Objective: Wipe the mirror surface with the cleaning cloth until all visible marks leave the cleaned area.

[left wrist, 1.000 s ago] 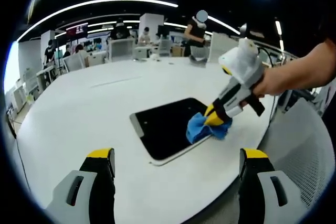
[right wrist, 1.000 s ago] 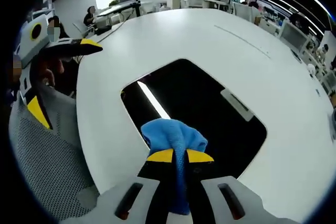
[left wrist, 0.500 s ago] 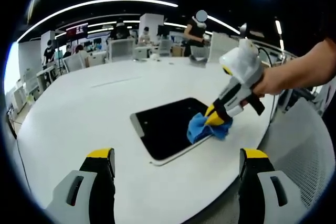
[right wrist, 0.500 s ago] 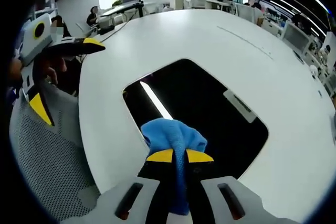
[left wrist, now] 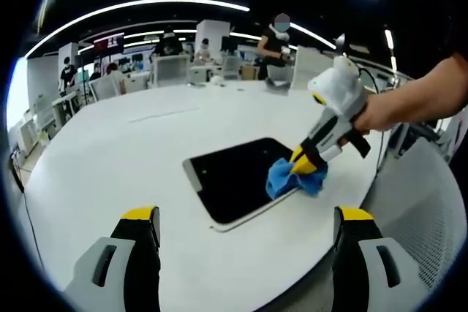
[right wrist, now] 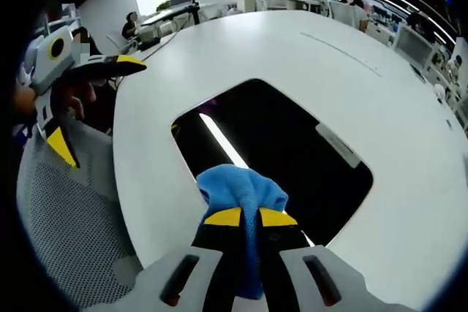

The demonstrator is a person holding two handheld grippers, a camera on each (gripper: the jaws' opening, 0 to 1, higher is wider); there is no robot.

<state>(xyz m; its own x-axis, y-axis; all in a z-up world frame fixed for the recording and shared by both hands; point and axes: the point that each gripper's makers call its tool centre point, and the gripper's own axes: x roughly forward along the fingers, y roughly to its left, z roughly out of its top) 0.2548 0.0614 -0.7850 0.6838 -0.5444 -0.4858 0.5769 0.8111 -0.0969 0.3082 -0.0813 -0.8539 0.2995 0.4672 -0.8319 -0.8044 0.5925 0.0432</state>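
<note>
Mirror (left wrist: 238, 177) lies flat near the white counter's (left wrist: 110, 158) edge. Right claw (right wrist: 250, 217) clamps the blue cloth (right wrist: 238, 189) against its near corner; left claw (left wrist: 245, 217) hangs open. Pushing sideways could slide the unheld mirror off.

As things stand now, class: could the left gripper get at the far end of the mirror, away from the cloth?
Probably yes. The left gripper hangs open over bare white table, and nothing lies between it and the mirror. The right gripper presses the blue cloth only at the other end.
</note>
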